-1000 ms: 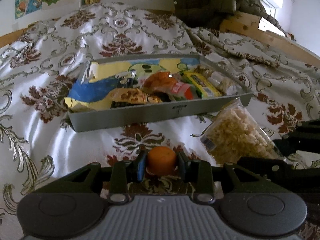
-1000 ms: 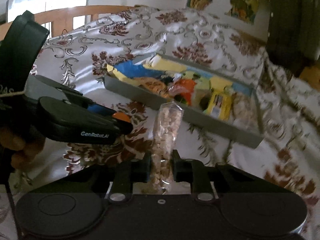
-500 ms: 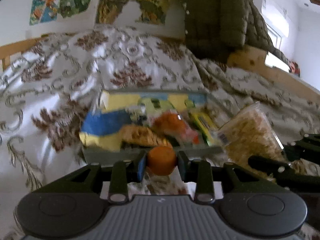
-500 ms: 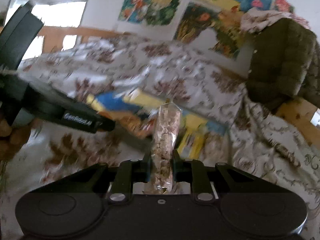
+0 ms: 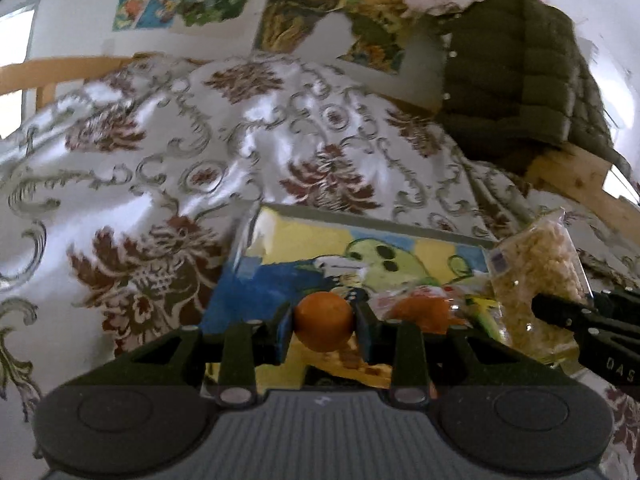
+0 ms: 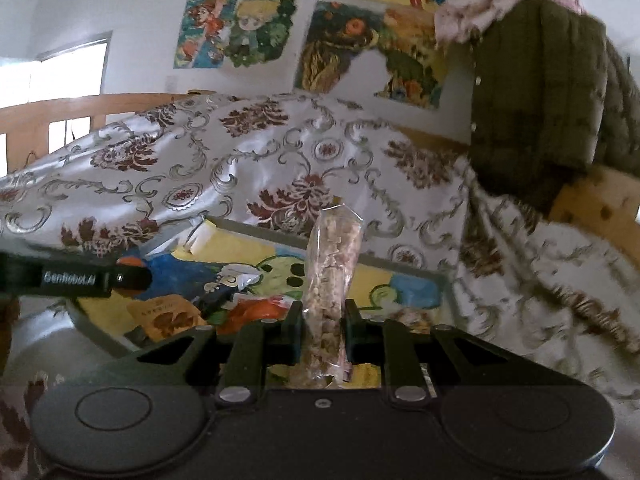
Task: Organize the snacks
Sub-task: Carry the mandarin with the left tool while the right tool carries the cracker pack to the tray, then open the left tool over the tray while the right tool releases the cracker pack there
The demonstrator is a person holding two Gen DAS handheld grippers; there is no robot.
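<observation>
My left gripper (image 5: 323, 322) is shut on a small orange fruit (image 5: 323, 326), held over the near part of the grey tray (image 5: 360, 218). In the tray lie several snack packets: a blue and yellow bag (image 5: 256, 292), an orange packet (image 5: 420, 312). My right gripper (image 6: 323, 328) is shut on a clear bag of puffed grain snack (image 6: 330, 276), standing on edge above the same tray (image 6: 444, 280). That bag (image 5: 536, 276) and the right gripper's finger (image 5: 568, 312) show at the right of the left wrist view; the left gripper's finger (image 6: 80, 278) shows at the left of the right wrist view.
The tray rests on a bed with a white, brown-patterned cover (image 5: 180, 152). A dark green quilted jacket (image 5: 512, 76) hangs at the back right over a wooden frame (image 5: 576, 176). Colourful posters (image 6: 248, 28) hang on the wall behind.
Both grippers have lifted off the bedcover and moved forward over the tray, each keeping its load. The tray now sits right under the fingertips instead of ahead.
</observation>
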